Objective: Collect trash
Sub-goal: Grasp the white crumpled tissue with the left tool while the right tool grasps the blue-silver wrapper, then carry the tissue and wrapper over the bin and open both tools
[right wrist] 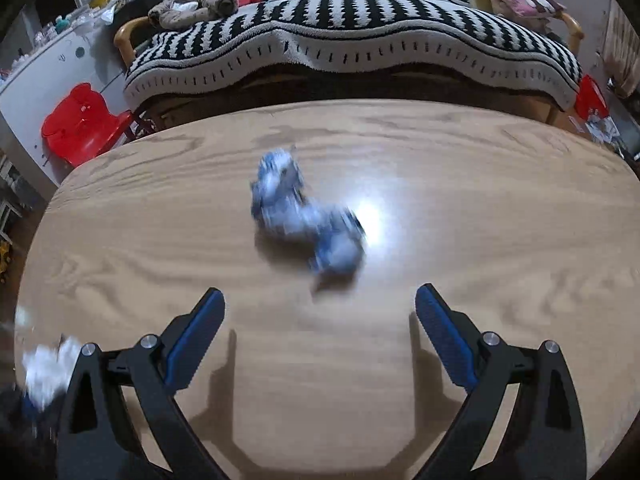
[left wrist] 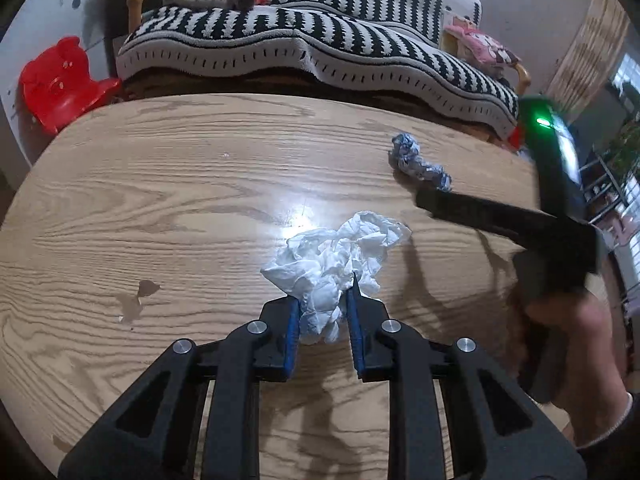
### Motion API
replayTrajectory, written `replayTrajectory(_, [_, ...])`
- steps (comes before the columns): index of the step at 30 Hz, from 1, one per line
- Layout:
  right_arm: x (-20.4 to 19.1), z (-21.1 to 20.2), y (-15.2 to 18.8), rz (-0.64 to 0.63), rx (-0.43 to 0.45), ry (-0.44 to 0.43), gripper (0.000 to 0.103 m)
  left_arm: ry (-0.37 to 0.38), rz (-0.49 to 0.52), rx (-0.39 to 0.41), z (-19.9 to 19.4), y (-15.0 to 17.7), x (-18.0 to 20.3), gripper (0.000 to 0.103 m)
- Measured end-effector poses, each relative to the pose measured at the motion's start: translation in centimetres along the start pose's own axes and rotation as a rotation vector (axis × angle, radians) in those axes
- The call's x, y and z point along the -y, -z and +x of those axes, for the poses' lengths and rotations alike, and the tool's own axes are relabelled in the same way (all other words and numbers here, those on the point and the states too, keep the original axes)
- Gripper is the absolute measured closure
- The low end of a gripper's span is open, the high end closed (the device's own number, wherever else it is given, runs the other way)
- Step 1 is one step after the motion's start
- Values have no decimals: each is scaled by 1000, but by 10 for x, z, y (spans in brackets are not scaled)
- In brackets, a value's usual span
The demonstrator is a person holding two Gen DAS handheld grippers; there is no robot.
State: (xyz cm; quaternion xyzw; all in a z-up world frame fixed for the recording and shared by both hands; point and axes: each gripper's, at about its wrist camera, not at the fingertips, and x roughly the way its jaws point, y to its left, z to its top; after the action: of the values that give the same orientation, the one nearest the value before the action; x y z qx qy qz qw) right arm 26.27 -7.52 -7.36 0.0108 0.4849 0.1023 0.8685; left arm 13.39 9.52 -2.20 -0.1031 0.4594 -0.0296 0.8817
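Left wrist view had the left claw [left wrist: 322,312] pinched on a white tissue wad [left wrist: 340,264] at centre frame on the wooden surface [left wrist: 160,200]. Right claw [right wrist: 320,332] gaped wide, holding nothing, below the blurred blue-white wad [right wrist: 304,220] mid-frame.

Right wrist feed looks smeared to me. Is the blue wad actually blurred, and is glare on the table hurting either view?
Right wrist view: yes, the blue-and-white wad is motion-blurred, though the open right gripper stays sharp; a glare spot sits just right of the wad. Left wrist view: sharp on the white tissue clamped in the left gripper; glare on the table lies just beyond the tissue, hiding nothing.
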Motion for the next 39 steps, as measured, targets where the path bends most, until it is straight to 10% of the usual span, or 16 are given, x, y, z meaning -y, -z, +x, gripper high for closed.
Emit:
replayTrajectory(8, [-8, 32, -33, -37, -6, 39, 15, -14, -34, -1, 4, -6, -2, 83])
replayTrajectory(12, [-15, 23, -27, -104, 8, 46, 59, 2, -40, -8, 6, -9, 1, 83])
replayTrajectory(14, [-15, 19, -22, -104, 6, 29, 63, -7, -31, -8, 7, -9, 6, 83])
replayTrajectory(39, [128, -233, 216, 77, 132, 163, 64, 107, 329, -10, -37, 80, 153, 83])
